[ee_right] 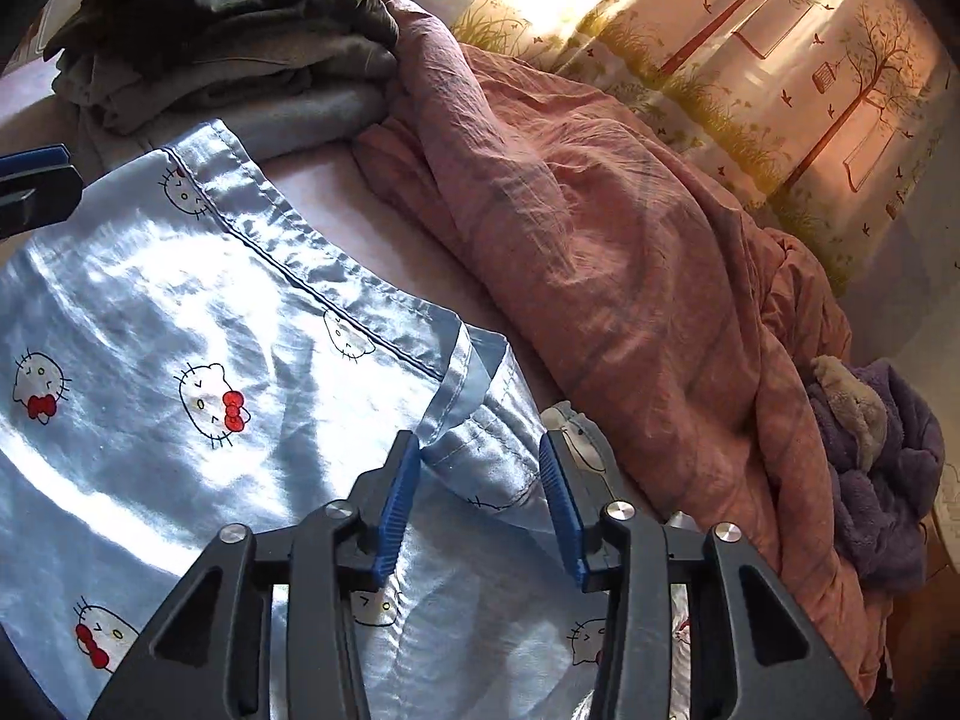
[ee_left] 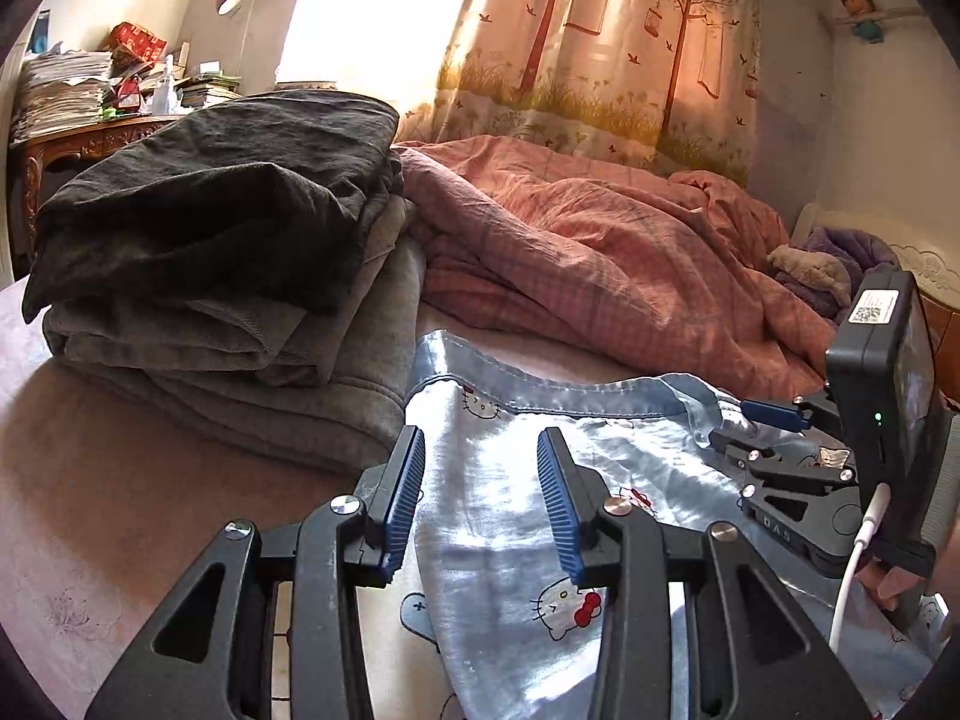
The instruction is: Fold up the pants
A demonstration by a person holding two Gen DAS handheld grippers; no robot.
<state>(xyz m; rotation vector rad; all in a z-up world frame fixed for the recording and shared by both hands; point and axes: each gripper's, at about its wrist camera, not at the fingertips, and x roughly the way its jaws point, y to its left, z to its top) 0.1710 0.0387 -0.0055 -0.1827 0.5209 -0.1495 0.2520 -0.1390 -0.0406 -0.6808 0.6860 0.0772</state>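
Light blue satin pants (ee_left: 510, 510) with a cat print lie spread on the bed; they also show in the right wrist view (ee_right: 210, 330). My left gripper (ee_left: 480, 450) is open and hovers over the pants near their hemmed edge, with fabric between the fingers but not pinched. My right gripper (ee_right: 480, 450) is open above a hem corner of the pants. The right gripper also shows in the left wrist view (ee_left: 774, 420) at the right, low over the same cloth.
A stack of folded dark and grey clothes (ee_left: 228, 276) sits at the left on the bed. A crumpled pink quilt (ee_left: 600, 240) lies behind the pants. A purple fleece (ee_right: 870, 480) is at the right. A cluttered desk (ee_left: 90, 120) stands far left, curtains behind.
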